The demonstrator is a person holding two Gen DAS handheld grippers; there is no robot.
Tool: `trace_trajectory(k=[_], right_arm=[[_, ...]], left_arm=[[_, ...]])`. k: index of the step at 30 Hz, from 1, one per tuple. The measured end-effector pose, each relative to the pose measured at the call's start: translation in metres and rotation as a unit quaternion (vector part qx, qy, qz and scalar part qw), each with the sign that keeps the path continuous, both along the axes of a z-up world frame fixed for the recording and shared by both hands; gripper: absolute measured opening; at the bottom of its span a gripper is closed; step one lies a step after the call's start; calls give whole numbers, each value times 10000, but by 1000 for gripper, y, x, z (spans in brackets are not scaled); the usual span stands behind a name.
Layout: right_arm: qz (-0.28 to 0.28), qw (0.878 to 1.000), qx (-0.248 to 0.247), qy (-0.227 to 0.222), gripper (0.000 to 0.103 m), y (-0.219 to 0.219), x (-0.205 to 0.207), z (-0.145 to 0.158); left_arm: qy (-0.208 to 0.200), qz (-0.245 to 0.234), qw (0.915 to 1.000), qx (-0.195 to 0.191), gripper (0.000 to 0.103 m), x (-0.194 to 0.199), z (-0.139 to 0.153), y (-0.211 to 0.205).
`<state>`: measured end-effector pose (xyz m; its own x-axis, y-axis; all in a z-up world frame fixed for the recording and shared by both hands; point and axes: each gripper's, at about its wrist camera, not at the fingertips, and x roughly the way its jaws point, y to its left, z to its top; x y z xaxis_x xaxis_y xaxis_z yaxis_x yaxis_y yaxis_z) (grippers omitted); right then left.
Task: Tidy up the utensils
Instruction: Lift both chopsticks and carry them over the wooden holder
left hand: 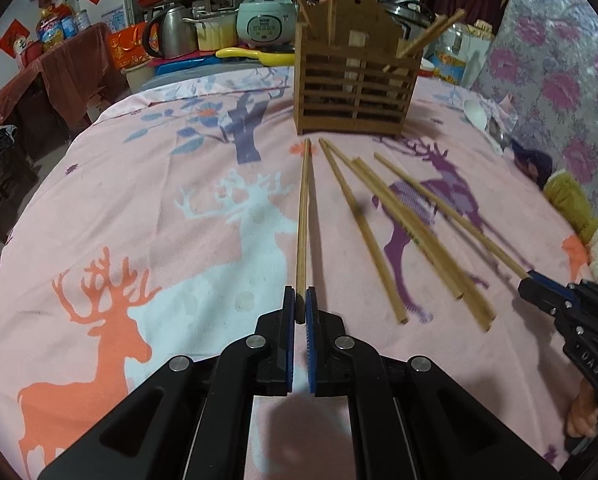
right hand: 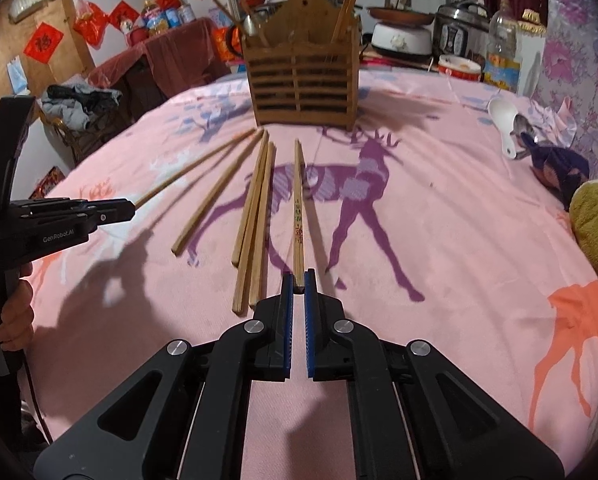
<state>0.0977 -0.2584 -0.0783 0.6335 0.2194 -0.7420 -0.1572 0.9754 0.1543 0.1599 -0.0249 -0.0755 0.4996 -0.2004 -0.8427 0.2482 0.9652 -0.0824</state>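
Two chopsticks pinched at once, one per gripper. Left gripper (left hand: pixel 300 304) closed on the near end of a plain chopstick (left hand: pixel 303 216), which runs straight away toward the wooden holder (left hand: pixel 357 92) standing near the far edge of the cloth-covered table (left hand: pixel 159 208). Right gripper (right hand: pixel 298 282) likewise clamped on the near end of a printed chopstick (right hand: pixel 298 208), its far tip also aimed at the holder. Both sticks apparently low over the cloth or resting on it; cannot tell which from these views.

Between the two held sticks, loose chopsticks (right hand: pixel 255 220) fanned on the cloth, far tips converging just before the holder's front. Several more already upright in the holder's compartments. Off toward the right edge of the table, a white spoon (right hand: pixel 503 124) and a metal spoon (right hand: pixel 525 128), not yet sorted.

Step in hand, by judgement: pick-up done, carry to the holder pending. Next: lift each stick clear, tip it toward upright over an open compartment, lower in, then release. Risk: a thin stick pivoting in the pads, or catching the holder's rim.
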Motion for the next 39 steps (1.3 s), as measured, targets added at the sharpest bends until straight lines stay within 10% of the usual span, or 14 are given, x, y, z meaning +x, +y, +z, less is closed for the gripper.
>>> trace_trajectory(k=[22, 33, 39], right_arm=[[-675, 9792, 312, -1889, 6, -2, 108, 189], [-1180, 9309, 6, -3456, 6, 7, 118, 214], [-1100, 9333, 105, -3418, 6, 3, 146, 200]], left_arm=[[-1623, 338, 9822, -887, 5, 95, 186, -53], [-3370, 896, 9295, -1199, 6, 103, 240, -50], [-3688, 888, 9158, -1318, 5, 116, 226, -56]])
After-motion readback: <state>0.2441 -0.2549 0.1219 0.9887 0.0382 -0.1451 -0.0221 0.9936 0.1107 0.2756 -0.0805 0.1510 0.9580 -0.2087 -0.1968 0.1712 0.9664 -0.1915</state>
